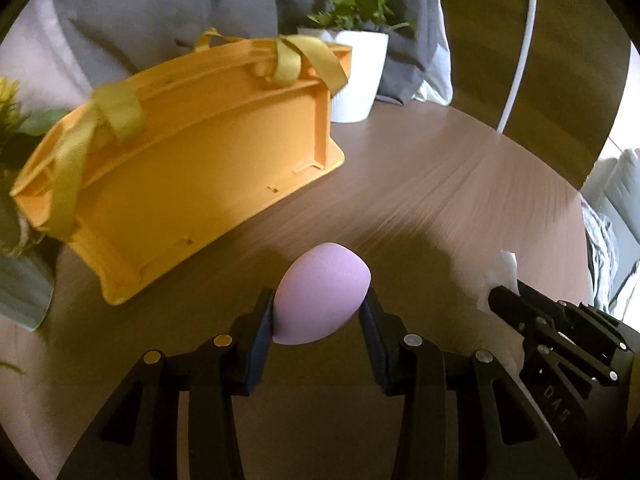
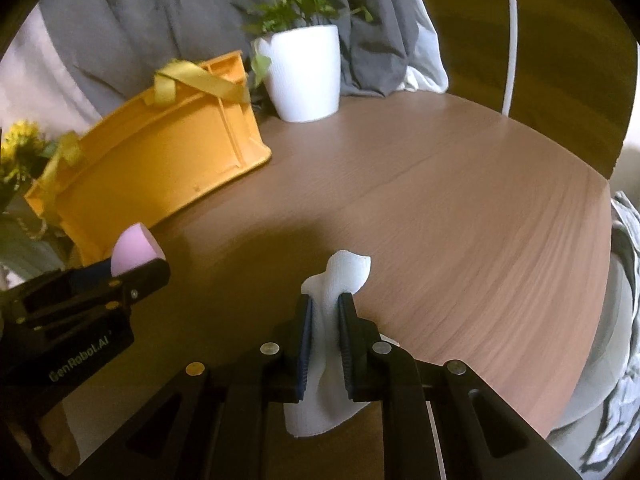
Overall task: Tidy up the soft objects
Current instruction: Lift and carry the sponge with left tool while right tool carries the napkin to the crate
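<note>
My left gripper (image 1: 320,304) is shut on a pink egg-shaped sponge (image 1: 320,292), held just above the round wooden table (image 1: 440,184). An orange basket (image 1: 180,168) with yellow strap handles stands beyond it to the left. In the right wrist view my right gripper (image 2: 325,304) is shut on a white cloth (image 2: 340,276), which bunches up above the pads and hangs below them. The left gripper (image 2: 136,268) with the sponge (image 2: 134,248) shows at the left of that view, near the basket (image 2: 160,160). The right gripper (image 1: 496,300) with the cloth (image 1: 500,272) appears at the right of the left wrist view.
A white pot with a green plant (image 2: 304,76) stands behind the basket. Yellow flowers (image 2: 20,148) sit at the far left. Grey fabric (image 2: 160,8) lies behind the table. A white curved tube (image 2: 512,40) rises at the back right. The table edge (image 2: 600,280) curves at the right.
</note>
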